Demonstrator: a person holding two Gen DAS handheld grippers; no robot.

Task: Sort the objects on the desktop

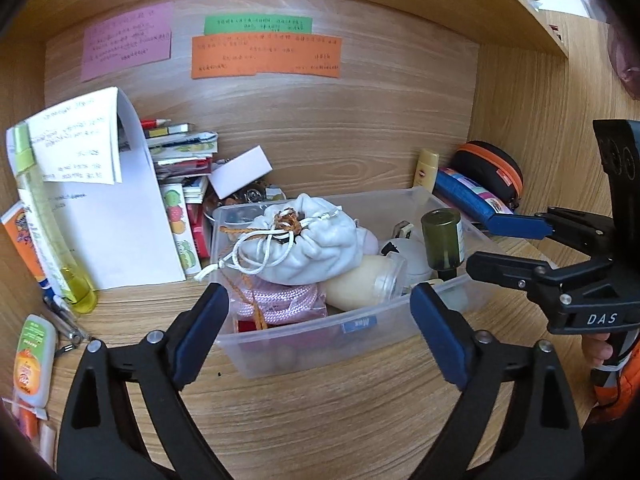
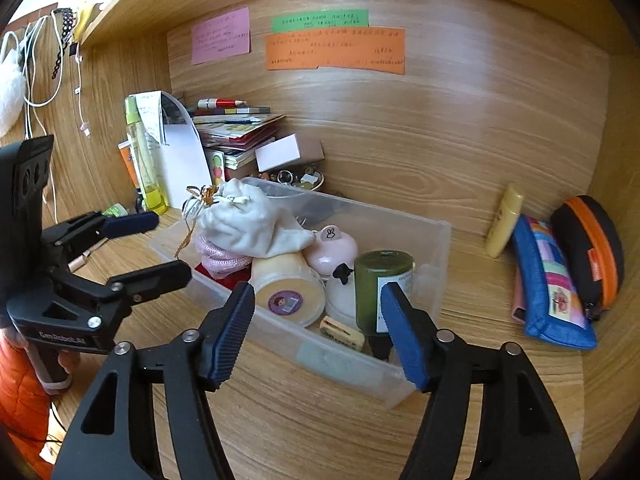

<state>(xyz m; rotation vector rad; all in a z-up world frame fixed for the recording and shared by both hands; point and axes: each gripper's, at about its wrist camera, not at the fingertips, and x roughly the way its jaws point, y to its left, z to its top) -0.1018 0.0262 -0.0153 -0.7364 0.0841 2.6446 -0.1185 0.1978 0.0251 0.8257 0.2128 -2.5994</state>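
- A clear plastic bin (image 1: 404, 322) sits on the wooden counter (image 1: 320, 408), crammed with a white drawstring pouch (image 1: 308, 240), pink cord (image 1: 276, 300), a cream-coloured jar (image 2: 288, 290) and a dark green bottle (image 2: 380, 284).
- The left gripper (image 1: 320, 320) hovers before the bin's near wall, jaws wide apart, holding nothing.
- The right gripper (image 2: 316, 328) faces the bin's corner, jaws spread and empty.
- A blue pencil case (image 2: 548, 280) lies to the bin's right.

From my feeds, writing on the pink (image 1: 127, 40), green (image 1: 258, 24) and orange paper notes (image 1: 266, 55) is too small to read. The white drawstring pouch (image 1: 304, 236) hides much of the clear plastic bin's (image 1: 320, 340) contents.
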